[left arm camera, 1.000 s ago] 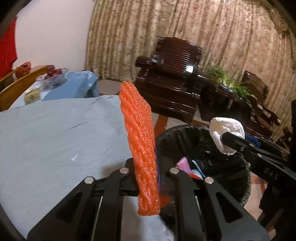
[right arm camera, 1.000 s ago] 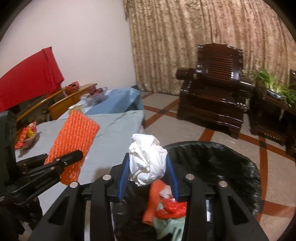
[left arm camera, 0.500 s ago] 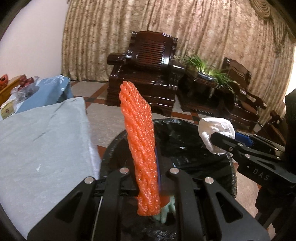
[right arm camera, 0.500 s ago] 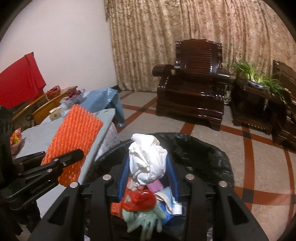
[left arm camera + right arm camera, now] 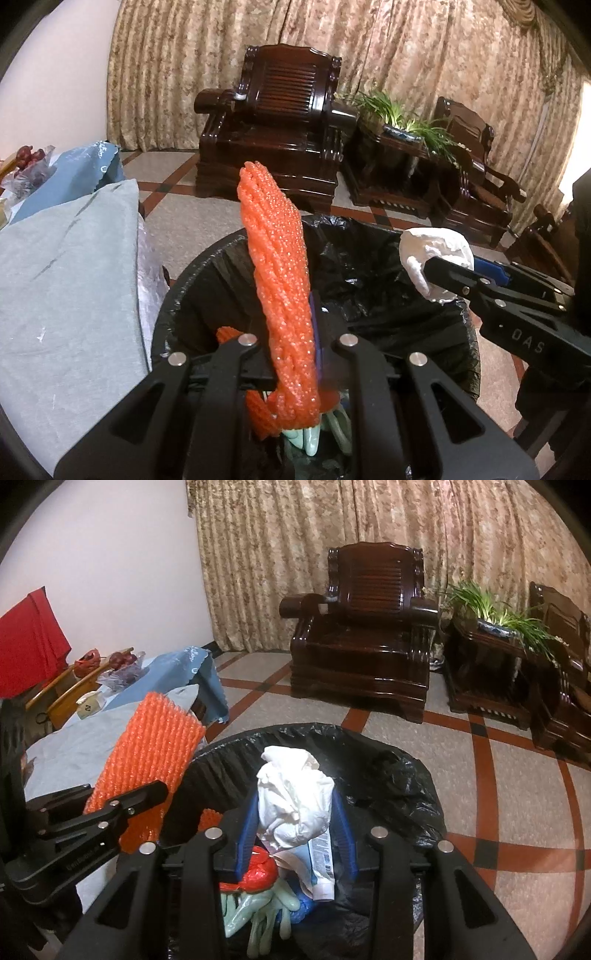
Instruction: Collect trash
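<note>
Fingers (image 5: 255, 354) of the left gripper (image 5: 295, 373) are seen opening, one orange foam net (image 5: 280, 295) upright between them, above the black-lined bin (image 5: 369, 258) beyond the desk (image 5: 66, 277) edge. From the right wrist, the right gripper (image 5: 295, 819) is clamped on one white paper wad (image 5: 291, 801), directly over the bin's trash; only release is judged needed.
</note>
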`<state>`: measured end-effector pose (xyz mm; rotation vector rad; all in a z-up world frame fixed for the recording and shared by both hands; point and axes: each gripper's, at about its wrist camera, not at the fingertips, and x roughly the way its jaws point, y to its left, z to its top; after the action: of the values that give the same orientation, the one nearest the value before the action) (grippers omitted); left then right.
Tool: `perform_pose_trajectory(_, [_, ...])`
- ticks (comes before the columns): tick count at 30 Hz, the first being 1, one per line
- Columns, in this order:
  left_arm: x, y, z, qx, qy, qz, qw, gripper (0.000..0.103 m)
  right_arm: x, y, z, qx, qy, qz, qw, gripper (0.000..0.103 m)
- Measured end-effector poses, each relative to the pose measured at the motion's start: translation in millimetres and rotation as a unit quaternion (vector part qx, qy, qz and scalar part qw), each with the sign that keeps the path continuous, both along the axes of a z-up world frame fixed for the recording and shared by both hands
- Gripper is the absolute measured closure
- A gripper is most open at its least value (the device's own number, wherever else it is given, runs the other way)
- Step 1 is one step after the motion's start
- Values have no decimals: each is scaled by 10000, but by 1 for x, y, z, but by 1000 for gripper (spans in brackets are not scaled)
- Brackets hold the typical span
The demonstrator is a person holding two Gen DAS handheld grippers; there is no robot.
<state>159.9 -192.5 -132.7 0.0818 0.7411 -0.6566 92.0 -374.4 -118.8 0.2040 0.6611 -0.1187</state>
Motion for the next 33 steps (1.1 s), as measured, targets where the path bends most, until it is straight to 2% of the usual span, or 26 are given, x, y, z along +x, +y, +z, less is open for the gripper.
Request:
perform_pose_trajectory(1, [1, 0, -1, -33, 28, -26, 10000, 85, 1, -1, -1, -4, 31, -20, 10000, 61])
perform_pose_trajectory(3, [4, -1, -2, -35, 65, -28, 10000, 51, 1, -3, -4, 10, 69, -39, 10000, 56])
perform_pose_trajectory(5, [4, 5, -3, -109, 88, 13, 9999, 46, 0, -5, -5, 12, 88, -94, 9999, 54])
perform_pose_trajectory(8, [2, 11, -2, -144, 98, 42, 9998, 39, -4, -7, -6, 24, 78, -159, 9998, 44])
perform_pose_trajectory(9, [2, 13, -2, -153, 92, 51, 9998, 36, -6, -7, -5, 34, 59, -173, 9998, 36])
perform_pose_trajectory(11, [1, 22, 0, -170, 70, 113, 9998, 35, -9, -7, -3, 36, 24, -191, 9998, 30])
perform_pose_trajectory(13, [-1, 31, 5, -168, 15, 172, 9997, 31, -10, -6, 0, 20, -3, -194, 9998, 12])
perform_pose_trajectory(15, [-4, 41, 11, -127, -107, 279, 9995, 24, -13, -2, 4, -1, -61, -156, 9999, 6])
perform_pose_trajectory(20, [-11, 65, 27, -119, -265, 524, 9982, 12, -15, 14, 11, -12, -43, 34, 10000, 6])
perform_pose_trajectory(33, [-40, 124, 58, -118, -456, 1168, 9920, 9, -25, 66, 39, 106, -187, 522, 9984, 6])
